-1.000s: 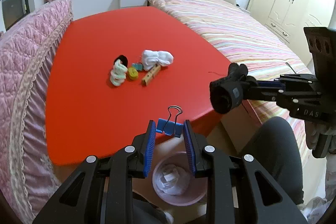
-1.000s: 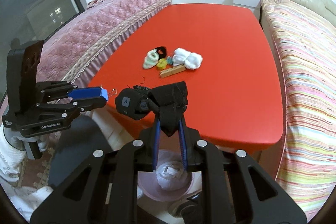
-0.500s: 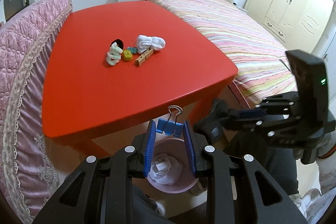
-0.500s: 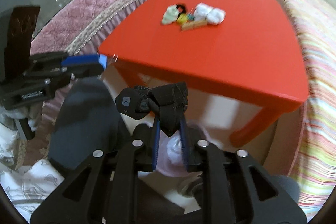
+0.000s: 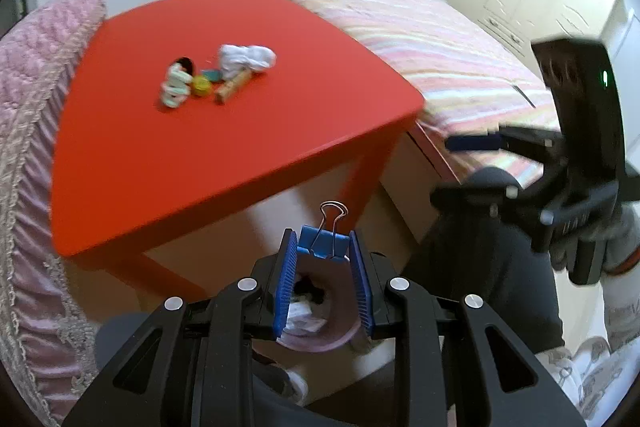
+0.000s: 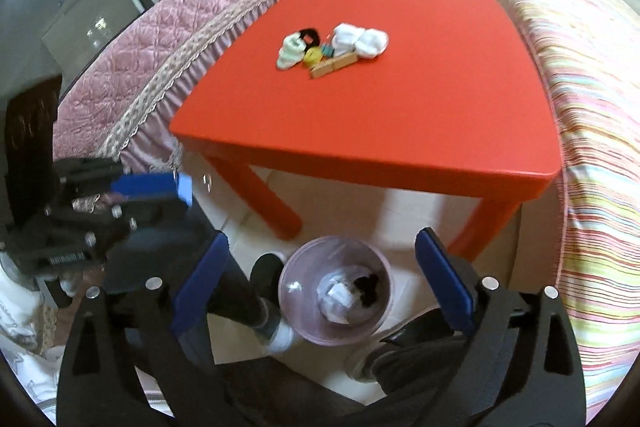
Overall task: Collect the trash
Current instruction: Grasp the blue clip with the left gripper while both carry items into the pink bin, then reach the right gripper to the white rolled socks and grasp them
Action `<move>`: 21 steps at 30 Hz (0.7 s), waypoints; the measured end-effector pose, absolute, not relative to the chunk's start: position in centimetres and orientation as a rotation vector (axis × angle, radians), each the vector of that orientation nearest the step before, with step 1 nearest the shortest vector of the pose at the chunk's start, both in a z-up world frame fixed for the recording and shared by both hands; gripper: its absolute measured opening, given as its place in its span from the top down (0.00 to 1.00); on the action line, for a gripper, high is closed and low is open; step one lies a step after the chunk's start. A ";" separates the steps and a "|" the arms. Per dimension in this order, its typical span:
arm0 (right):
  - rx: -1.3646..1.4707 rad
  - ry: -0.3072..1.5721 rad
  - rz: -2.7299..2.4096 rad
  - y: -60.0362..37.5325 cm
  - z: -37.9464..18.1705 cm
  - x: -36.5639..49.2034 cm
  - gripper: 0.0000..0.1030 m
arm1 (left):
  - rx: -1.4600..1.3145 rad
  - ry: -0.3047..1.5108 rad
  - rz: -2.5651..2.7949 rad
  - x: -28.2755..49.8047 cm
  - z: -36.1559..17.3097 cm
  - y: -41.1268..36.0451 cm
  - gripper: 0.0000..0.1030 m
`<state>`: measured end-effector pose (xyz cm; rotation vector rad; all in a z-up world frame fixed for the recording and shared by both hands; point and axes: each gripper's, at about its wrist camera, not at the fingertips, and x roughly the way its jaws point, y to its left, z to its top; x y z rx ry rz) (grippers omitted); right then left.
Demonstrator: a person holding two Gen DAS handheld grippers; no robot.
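1. Left gripper (image 5: 323, 251) is clenched on a blue binder clip (image 5: 323, 239), wire handle pointing up past the fingertips. It hangs over the floor in front of the red table (image 5: 224, 131), above the pink bin (image 5: 320, 341).
2. Right gripper (image 6: 322, 259) is released: jaws spread wide, nothing between them, directly above the bin (image 6: 292, 267).
3. The bin stands on the floor by the table's near edge, between the table legs. Inside it: white crumpled paper (image 6: 340, 297) and a black item (image 6: 368, 285).
4. On the table, one tight cluster: white cloth wad (image 6: 360, 41), wooden peg (image 6: 334, 65), yellow piece (image 6: 312, 57), small teal piece (image 6: 328, 49), pale green-white roll (image 6: 290, 53), black ring (image 6: 310, 35).
5. Striped bed (image 6: 592, 87) to the right of the table, pink quilted cover (image 6: 160, 39) to its left.
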<state>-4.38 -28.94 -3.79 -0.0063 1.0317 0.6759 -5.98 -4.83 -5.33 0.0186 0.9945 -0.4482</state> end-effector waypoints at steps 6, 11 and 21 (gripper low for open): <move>0.023 1.011 0.654 -30.2 -3.1 -4.1 0.07 | 0.004 1.008 -0.463 -5.6 -5.9 -5.5 0.31; 0.033 1.016 0.657 -30.4 -3.5 -4.1 0.05 | -0.018 0.996 -0.403 -5.2 -6.0 -4.7 0.12; 0.050 1.027 0.677 -29.6 -3.8 -3.8 0.03 | -0.051 0.974 -0.310 -4.5 -5.8 -3.1 0.08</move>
